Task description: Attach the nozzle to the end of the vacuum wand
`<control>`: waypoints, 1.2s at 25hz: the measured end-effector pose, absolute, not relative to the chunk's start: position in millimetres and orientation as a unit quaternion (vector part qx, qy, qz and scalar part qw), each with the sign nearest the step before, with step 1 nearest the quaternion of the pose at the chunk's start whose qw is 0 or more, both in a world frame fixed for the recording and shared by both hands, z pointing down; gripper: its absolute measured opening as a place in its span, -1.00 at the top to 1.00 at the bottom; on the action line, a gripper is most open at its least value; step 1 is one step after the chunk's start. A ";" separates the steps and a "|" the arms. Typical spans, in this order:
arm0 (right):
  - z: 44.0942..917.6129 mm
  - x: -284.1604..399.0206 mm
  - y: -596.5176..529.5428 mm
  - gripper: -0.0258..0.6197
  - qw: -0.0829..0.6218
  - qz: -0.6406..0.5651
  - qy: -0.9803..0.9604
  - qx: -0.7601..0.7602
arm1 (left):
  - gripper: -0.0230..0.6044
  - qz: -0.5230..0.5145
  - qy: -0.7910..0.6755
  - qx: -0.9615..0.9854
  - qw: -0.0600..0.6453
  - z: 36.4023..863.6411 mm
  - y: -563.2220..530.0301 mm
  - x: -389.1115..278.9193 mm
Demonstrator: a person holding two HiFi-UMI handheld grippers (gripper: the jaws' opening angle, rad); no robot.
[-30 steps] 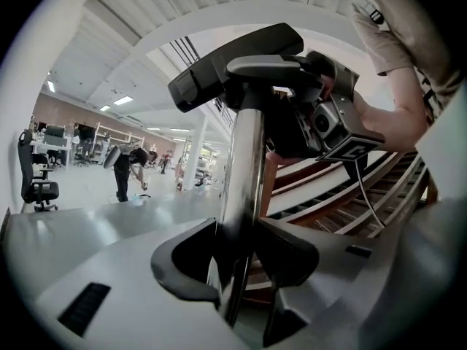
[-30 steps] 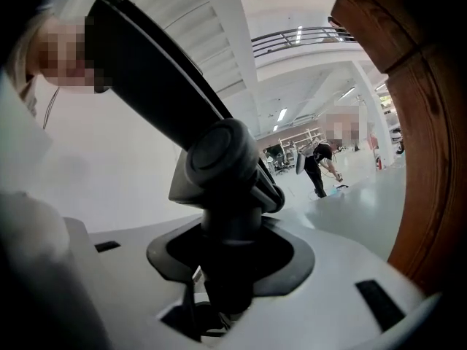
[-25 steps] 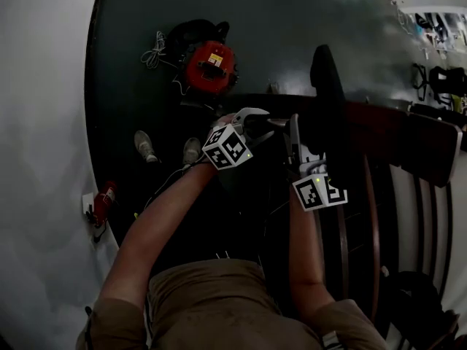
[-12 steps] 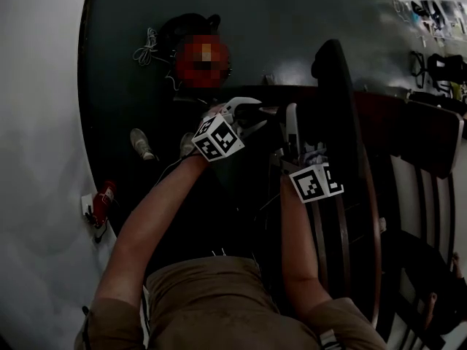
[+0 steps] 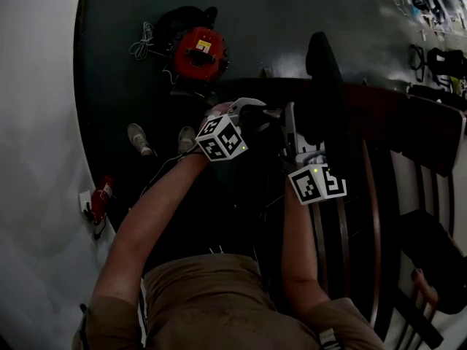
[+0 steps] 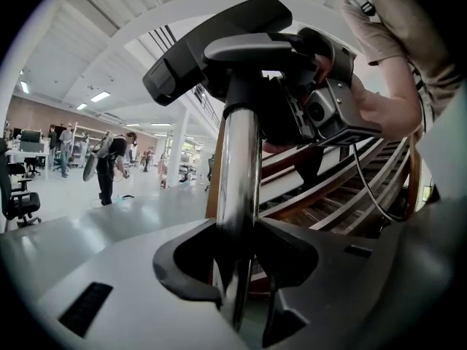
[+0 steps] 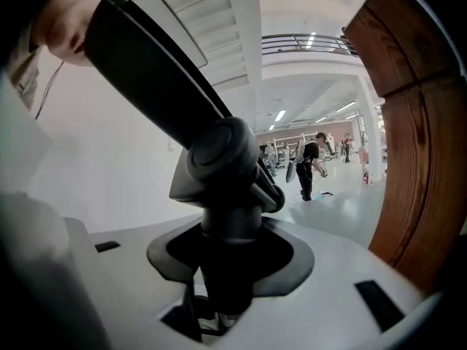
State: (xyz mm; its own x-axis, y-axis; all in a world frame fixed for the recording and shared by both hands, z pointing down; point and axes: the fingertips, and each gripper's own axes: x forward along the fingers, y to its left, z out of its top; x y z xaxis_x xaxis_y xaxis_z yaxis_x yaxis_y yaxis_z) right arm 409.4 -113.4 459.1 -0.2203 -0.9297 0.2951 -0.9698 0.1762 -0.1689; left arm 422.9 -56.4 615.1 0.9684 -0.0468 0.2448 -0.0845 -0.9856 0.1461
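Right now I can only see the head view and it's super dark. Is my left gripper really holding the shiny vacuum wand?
Observer: Yes. In the left gripper view the left gripper is shut on the chrome wand.
Operator: And what's my right one grabbing?
Observer: The right gripper view shows the right gripper clamped on the black neck of the nozzle, just below its swivel joint.
Operator: Is the nozzle on yet?
Observer: The left gripper view shows the nozzle's collar meeting the wand's top end; whether it has clicked home I can't tell.

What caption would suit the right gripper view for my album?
Right hand-held gripper clamped on the black vacuum nozzle, curved wooden frame alongside.
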 end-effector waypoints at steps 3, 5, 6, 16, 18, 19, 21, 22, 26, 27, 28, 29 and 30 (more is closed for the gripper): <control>459.9 408.7 -110.5 0.40 0.067 0.157 -0.763 0.624 | 0.44 0.110 -0.030 0.990 0.081 615.4 -53.1 424.5; 460.0 412.2 -109.5 0.40 0.032 0.168 -0.765 0.621 | 0.43 0.103 -0.038 0.990 0.083 616.7 -54.0 422.8; 460.0 413.8 -109.6 0.40 0.017 0.171 -0.768 0.617 | 0.44 0.102 -0.040 0.991 0.082 617.6 -54.6 422.6; 464.8 385.2 -116.0 0.39 0.097 0.178 -0.825 0.527 | 0.46 0.115 -0.013 0.991 0.063 611.4 -50.2 415.2; 463.4 388.4 -115.2 0.40 0.076 0.170 -0.812 0.552 | 0.45 0.111 -0.015 0.991 0.068 611.3 -50.0 412.9; 462.3 392.6 -112.6 0.40 0.051 0.164 -0.803 0.570 | 0.45 0.108 -0.017 0.991 0.071 611.5 -49.8 412.0; 463.0 405.0 -101.4 0.40 -0.008 0.152 -0.781 0.605 | 0.45 0.102 -0.020 0.992 0.075 611.9 -48.3 411.1; 463.4 409.7 -95.2 0.40 -0.032 0.145 -0.772 0.618 | 0.45 0.100 -0.020 0.992 0.076 611.7 -47.0 411.1; 458.6 400.6 -88.0 0.40 -0.045 0.115 -0.777 0.617 | 0.45 0.096 -0.014 0.993 0.071 611.4 -42.5 406.5; 455.5 393.7 -92.0 0.40 -0.036 0.110 -0.785 0.608 | 0.45 0.098 -0.013 0.993 0.067 611.5 -42.8 404.5; 454.0 388.0 -96.0 0.40 -0.022 0.107 -0.791 0.601 | 0.45 0.101 -0.011 0.993 0.064 612.0 -43.7 403.1; 454.8 384.2 -99.3 0.40 -0.004 0.106 -0.794 0.598 | 0.46 0.104 -0.009 0.993 0.061 612.5 -44.7 402.3; 457.1 381.4 -102.3 0.40 0.021 0.107 -0.794 0.598 | 0.46 0.108 -0.006 0.992 0.059 612.9 -45.6 402.1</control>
State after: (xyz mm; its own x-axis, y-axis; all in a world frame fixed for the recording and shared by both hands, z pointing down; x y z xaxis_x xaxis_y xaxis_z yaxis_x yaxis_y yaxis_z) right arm 381.4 -102.3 457.1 -0.2841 -0.9451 0.1616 -0.9542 0.2622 -0.1442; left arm 402.1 -45.6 612.9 0.9767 0.0003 0.2146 -0.0250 -0.9930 0.1152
